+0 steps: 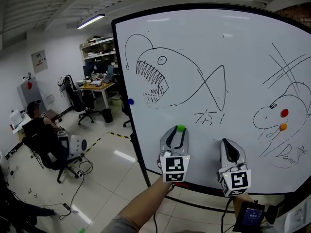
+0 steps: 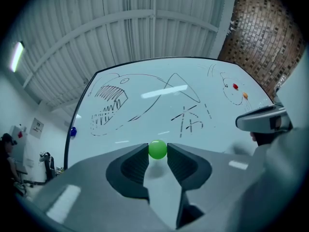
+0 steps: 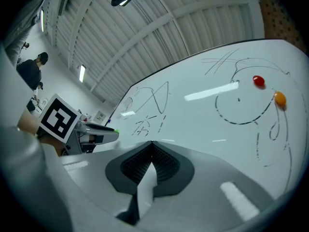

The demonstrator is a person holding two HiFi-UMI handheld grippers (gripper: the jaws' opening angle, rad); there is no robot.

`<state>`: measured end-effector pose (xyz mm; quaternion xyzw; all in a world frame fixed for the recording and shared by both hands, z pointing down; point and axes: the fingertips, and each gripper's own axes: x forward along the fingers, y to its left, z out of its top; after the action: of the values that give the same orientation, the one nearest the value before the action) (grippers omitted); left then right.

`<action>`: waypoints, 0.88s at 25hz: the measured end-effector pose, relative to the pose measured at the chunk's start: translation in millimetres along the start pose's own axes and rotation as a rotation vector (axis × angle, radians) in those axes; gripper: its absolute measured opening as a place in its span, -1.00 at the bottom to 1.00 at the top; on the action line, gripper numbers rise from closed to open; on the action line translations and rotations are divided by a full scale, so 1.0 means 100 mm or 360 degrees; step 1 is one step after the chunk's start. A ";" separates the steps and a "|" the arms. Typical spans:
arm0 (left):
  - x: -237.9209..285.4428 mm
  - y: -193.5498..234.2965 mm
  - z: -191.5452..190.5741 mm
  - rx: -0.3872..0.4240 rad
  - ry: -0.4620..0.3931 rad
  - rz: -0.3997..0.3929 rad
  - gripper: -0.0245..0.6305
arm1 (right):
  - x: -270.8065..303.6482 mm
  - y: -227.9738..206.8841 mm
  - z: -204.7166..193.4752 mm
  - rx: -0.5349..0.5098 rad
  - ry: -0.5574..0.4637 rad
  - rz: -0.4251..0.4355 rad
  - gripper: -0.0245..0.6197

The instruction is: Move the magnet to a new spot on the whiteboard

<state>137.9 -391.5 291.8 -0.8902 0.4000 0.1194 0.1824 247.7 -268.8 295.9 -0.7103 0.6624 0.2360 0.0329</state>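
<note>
A green round magnet [image 2: 157,149] sits pinched between the tips of my left gripper [image 2: 157,151]; in the head view this green magnet [image 1: 181,128] shows at the tip of the left gripper [image 1: 178,131], close in front of the whiteboard [image 1: 233,67] below the fish drawing. Whether it touches the board I cannot tell. My right gripper [image 1: 227,143] hangs beside it to the right, its jaws pressed together with nothing in them [image 3: 150,144]. A red magnet [image 1: 284,112] and an orange magnet [image 1: 283,127] stick to the board at the right, a blue magnet [image 1: 130,101] at its left edge.
The whiteboard stands on a black frame [image 1: 142,164] over a pale tiled floor. To the left lies an office area with a person seated in a black chair [image 1: 41,140], desks [image 1: 97,86], shelves and cables on the floor.
</note>
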 end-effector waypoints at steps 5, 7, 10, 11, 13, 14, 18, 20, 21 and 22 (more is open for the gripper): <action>-0.04 0.52 -0.12 0.0018 0.0021 0.0051 -0.56 | 0.30 0.39 -0.01 0.0021 -0.0019 0.0049 -0.90; -0.06 0.76 -0.18 0.0007 0.0040 0.0079 -0.56 | 0.41 0.54 -0.01 0.0030 -0.0025 0.0066 -0.90; -0.06 1.14 -0.27 -0.0025 0.0069 0.0132 -0.56 | 0.57 0.76 -0.03 0.0039 -0.0028 0.0092 -0.90; -0.05 1.26 -0.29 -0.0035 0.0074 0.0150 -0.56 | 0.62 0.84 -0.03 0.0040 -0.0031 0.0103 -0.90; -0.04 1.48 -0.32 -0.0056 0.0083 0.0179 -0.56 | 0.72 0.96 -0.04 0.0037 -0.0036 0.0122 -0.90; -0.04 1.57 -0.34 -0.0072 0.0090 0.0187 -0.56 | 0.76 1.00 -0.04 0.0034 -0.0037 0.0128 -0.90; -0.02 1.83 -0.41 -0.0121 0.0106 0.0215 -0.56 | 0.89 1.14 -0.04 0.0021 -0.0037 0.0139 -0.90; 0.00 1.96 -0.44 -0.0115 0.0107 0.0233 -0.56 | 0.95 1.20 -0.04 0.0014 -0.0036 0.0142 -0.90; 0.02 2.01 -0.46 -0.0109 0.0109 0.0239 -0.56 | 0.98 1.23 -0.04 0.0013 -0.0036 0.0145 -0.90; 0.03 2.06 -0.47 -0.0107 0.0109 0.0243 -0.56 | 1.00 1.26 -0.05 0.0011 -0.0036 0.0148 -0.90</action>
<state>-12.5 -539.6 286.2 -0.8662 0.4686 0.1157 0.1290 129.6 -378.3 295.5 -0.6759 0.6951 0.2429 0.0319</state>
